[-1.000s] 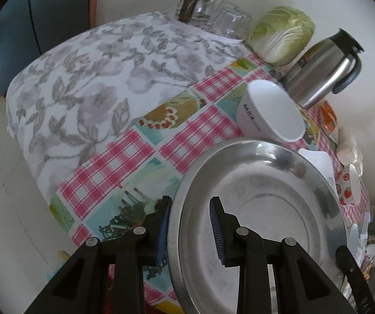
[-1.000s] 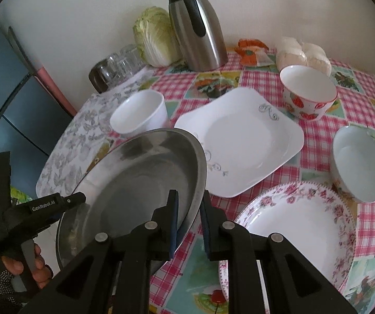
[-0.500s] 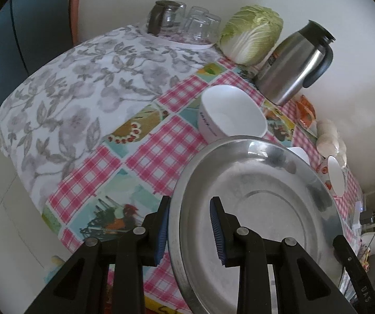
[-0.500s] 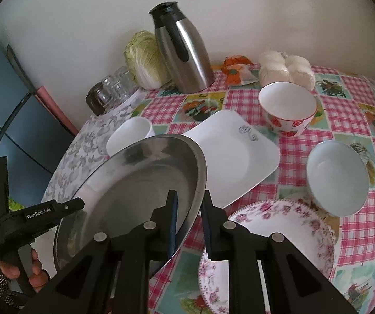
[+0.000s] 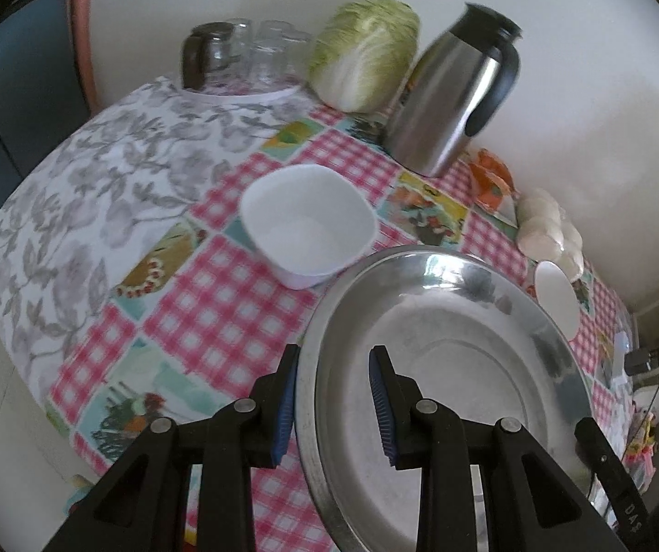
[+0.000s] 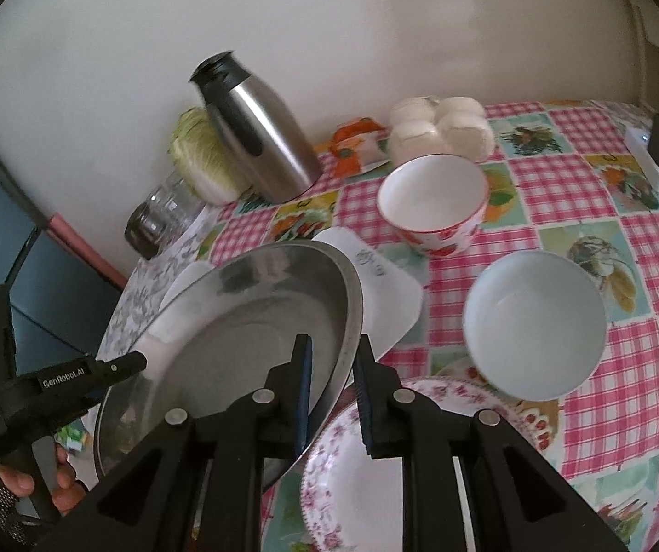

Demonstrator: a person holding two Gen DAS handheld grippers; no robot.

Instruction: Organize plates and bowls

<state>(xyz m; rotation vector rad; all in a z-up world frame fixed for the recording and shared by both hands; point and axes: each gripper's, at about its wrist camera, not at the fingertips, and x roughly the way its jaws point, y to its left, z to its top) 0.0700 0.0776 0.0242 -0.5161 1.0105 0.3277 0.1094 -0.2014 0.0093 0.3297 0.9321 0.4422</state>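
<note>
Stainless steel, round and shallow, the large metal plate (image 5: 449,368) hangs tilted above the checked pink tablecloth (image 5: 219,303), its rim pinched at opposite edges by the left gripper (image 5: 334,407) and the right gripper (image 6: 333,393), each closed on it with a narrow gap. Under its near edge lies a pink floral plate (image 6: 357,469). Beyond the metal plate sit a square white bowl (image 5: 308,225) and a white square plate (image 6: 389,294), then a steel thermos (image 6: 255,124).

Both grippers, left gripper (image 5: 335,400) and right gripper (image 6: 333,386), are black with round silver screws and bumpy blue pads (image 5: 381,407) inside the fingers.
</note>
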